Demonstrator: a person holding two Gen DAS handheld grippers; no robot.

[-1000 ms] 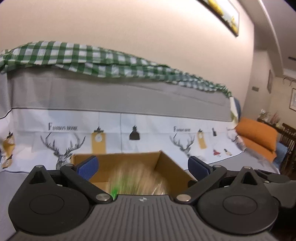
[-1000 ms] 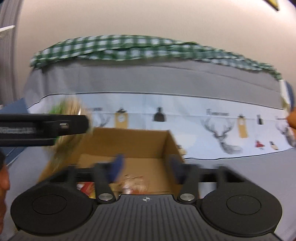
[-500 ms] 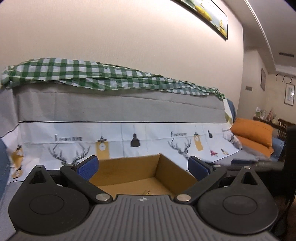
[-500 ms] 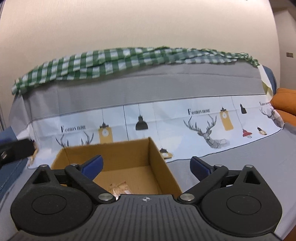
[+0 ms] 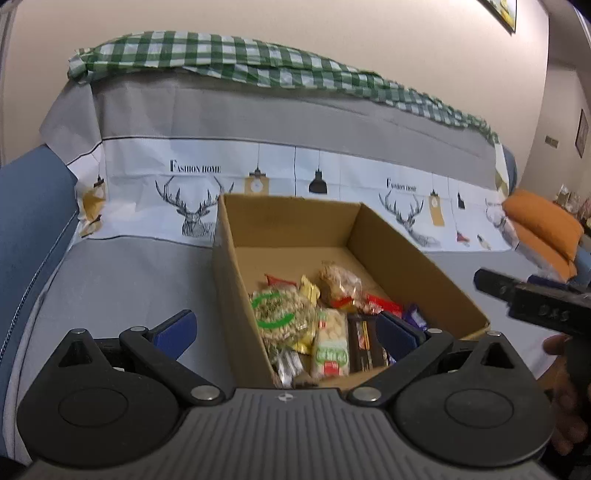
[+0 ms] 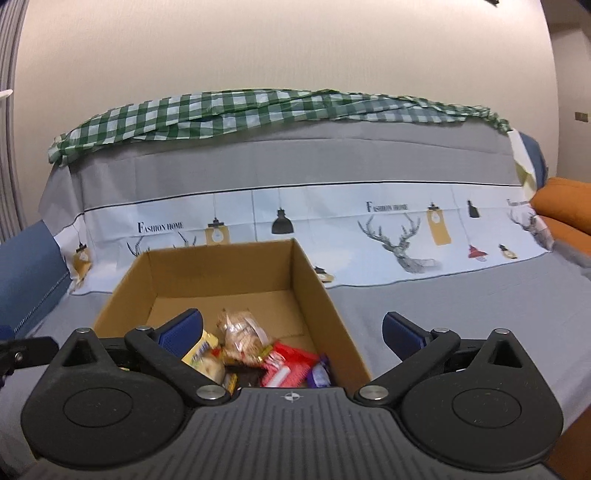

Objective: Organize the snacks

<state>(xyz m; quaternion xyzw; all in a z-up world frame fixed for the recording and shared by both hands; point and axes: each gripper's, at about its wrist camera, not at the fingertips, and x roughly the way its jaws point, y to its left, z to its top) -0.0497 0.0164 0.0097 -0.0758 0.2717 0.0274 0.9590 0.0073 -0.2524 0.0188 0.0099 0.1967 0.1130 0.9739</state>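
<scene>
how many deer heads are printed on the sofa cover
3 in the right wrist view: one deer head right of the cardboard box, one at the far right by the orange cushion, one partly hidden behind the box. More may be hidden.

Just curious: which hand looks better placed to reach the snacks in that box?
Probably the left gripper: its open fingers straddle the cardboard box wall above the snacks. The right gripper's spread reaches outside the box.

**Hidden and unclear**

Cardboard box point(image 5: 399, 254): near wall hidden behind the housing of the left tongs point(image 5: 284, 332). Snack packets point(image 5: 328, 325) blurred, labels unreadable; lowest ones cut off by the housing. Right wrist view: box's near end likewise covered. Framed picture point(image 5: 504, 13) clipped at the top edge. A hand point(image 5: 565, 398) half cropped at right.
</scene>
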